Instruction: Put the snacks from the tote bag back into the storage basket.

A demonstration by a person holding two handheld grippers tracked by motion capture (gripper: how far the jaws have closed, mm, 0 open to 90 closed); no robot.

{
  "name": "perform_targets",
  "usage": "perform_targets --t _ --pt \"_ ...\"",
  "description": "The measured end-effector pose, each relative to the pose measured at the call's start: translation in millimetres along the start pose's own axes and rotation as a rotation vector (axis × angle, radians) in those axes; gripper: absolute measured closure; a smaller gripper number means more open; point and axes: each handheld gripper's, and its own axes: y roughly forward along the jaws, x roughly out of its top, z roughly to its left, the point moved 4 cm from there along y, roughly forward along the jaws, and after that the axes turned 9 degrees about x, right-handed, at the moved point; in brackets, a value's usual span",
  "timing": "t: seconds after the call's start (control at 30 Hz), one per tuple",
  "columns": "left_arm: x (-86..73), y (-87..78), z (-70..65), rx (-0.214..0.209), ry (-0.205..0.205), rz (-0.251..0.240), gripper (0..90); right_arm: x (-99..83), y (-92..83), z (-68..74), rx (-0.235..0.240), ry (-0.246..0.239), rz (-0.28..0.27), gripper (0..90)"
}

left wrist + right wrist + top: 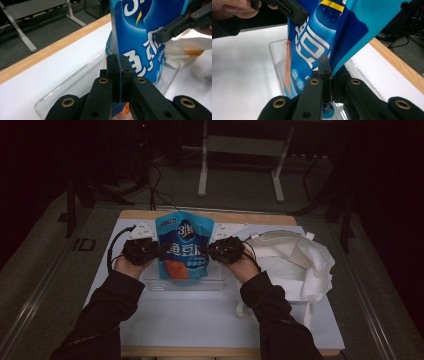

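Note:
A blue snack bag with white lettering and an orange picture stands upright over a clear plastic tray. My left gripper is shut on the bag's left edge, and the right gripper is shut on its right edge. In the left gripper view the jaws pinch the thin bag edge, with the other gripper at the far side of the bag. In the right gripper view the jaws clamp the bag at its edge, above the tray. The bag's bottom end reaches down into the tray.
A crumpled white cloth bag lies to the right of the tray on the white table top. The table's wooden far edge runs behind the bag. A metal frame stands on the floor beyond.

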Motion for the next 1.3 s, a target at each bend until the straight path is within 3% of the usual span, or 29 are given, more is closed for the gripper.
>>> perform_targets --t 0.2,0.43,0.77,1.3 --pt "-11.0 0.3 -1.5 -0.013 -0.022 -0.005 89.9 -7.6 5.9 4.8 0.007 0.003 0.004 88.4" --pt "-17.8 1.7 -6.0 -0.025 -0.009 -0.007 89.9 -16.9 7.0 5.9 0.024 0.01 0.001 88.4" --pt "-31.4 -4.6 -4.5 -0.059 -0.032 -0.05 89.0 -21.7 7.9 13.0 0.039 -0.01 -0.023 87.8" --pt "-32.8 -5.4 -5.3 -0.044 -0.057 -0.081 85.1 -21.7 5.9 11.4 0.044 -0.013 -0.024 81.9"
